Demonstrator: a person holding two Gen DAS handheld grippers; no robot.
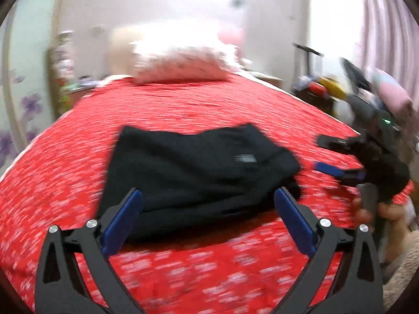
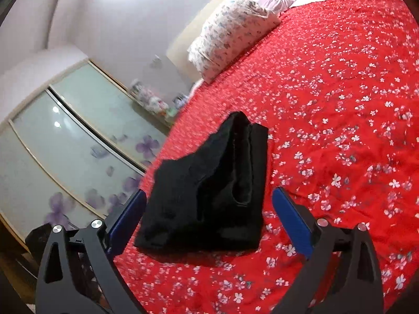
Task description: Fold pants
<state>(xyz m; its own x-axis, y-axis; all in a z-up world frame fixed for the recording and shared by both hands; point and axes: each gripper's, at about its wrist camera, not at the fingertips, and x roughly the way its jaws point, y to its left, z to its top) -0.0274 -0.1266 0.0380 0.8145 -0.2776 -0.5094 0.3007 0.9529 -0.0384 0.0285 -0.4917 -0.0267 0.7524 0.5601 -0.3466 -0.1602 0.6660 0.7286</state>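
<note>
Both grippers, left and right, gape wide and empty over the red bed. Black pants lie folded on it, just ahead of both. Their long axis likely runs across the left gripper's line, which seems nearer.

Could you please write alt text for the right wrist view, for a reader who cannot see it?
A folded pair of black pants lies on a red bedspread with small white flowers, seen between the spread blue-padded fingers of the empty right gripper. A floral pillow lies at the head of the bed, with a flower-patterned wardrobe at left.
</note>
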